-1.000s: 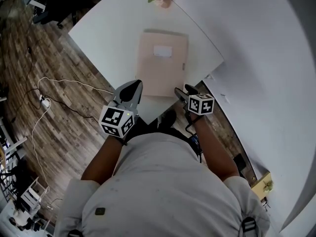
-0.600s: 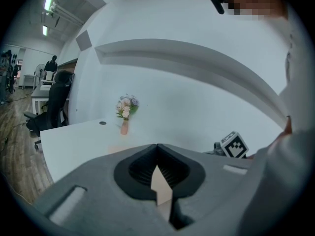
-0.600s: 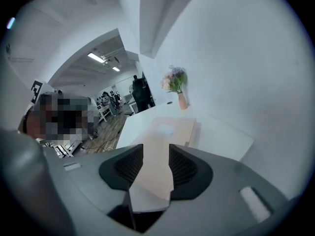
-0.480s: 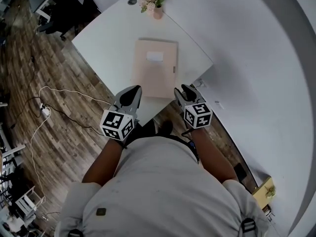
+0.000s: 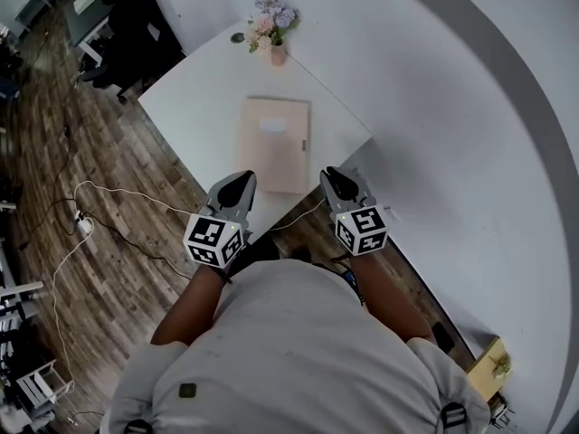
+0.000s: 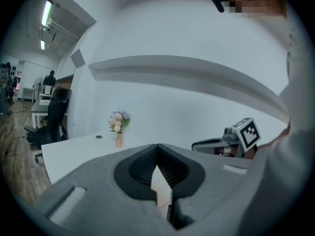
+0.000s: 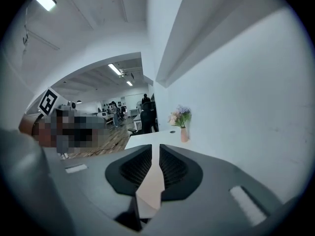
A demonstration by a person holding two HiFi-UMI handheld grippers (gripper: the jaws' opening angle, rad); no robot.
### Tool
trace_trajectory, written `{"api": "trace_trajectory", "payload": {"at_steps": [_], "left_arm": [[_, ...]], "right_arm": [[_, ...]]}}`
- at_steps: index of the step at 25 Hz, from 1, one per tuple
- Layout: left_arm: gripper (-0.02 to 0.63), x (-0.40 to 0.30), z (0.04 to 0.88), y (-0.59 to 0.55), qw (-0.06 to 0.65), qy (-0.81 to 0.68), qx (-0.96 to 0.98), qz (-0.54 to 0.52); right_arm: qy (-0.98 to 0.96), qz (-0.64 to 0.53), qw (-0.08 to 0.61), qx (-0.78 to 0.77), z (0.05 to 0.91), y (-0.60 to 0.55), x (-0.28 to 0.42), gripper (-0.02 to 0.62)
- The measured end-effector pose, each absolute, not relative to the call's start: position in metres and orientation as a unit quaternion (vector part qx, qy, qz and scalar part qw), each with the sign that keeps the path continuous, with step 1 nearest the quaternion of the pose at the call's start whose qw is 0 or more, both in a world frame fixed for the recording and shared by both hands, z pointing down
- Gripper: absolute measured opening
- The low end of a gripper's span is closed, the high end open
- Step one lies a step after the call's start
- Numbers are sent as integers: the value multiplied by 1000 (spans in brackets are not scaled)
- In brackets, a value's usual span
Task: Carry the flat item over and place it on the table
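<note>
The flat item, a beige folder [image 5: 271, 143] with a white label, lies flat on the white table [image 5: 194, 98]. Both grippers hang off the table's near edge, close to the person's body and apart from the folder. My left gripper [image 5: 237, 188] has its jaw tips together with nothing in them. In the left gripper view [image 6: 157, 149] the folder [image 6: 161, 188] shows below the closed tips. My right gripper [image 5: 333, 181] is closing; in its own view [image 7: 159, 149] only a thin slit is left. No thing is between those jaws, and the folder [image 7: 150, 191] lies beyond them.
A small vase of flowers [image 5: 271, 25] and a dark round cap [image 5: 237, 37] stand at the table's far end. A white wall curves along the right. A white cable [image 5: 109, 197] runs over the wooden floor on the left, with office chairs [image 5: 127, 34] beyond.
Both grippers have drawn back from the folder's near edge toward the person. The folder stays on the table. The right jaws have narrowed.
</note>
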State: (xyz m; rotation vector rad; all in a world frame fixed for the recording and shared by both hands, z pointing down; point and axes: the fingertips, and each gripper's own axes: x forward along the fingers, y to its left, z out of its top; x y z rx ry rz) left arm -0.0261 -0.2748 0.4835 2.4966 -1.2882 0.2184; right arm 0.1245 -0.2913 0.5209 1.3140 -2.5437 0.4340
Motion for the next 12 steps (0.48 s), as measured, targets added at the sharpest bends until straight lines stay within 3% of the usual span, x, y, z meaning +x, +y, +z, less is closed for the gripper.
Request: {"api": "trace_trajectory", "payload": {"at_steps": [12], "left_arm": [[0,-7,449,-246,122,-477,869,46]], "right_arm": [[-888,84,72,447,454,-260,152,8]]}}
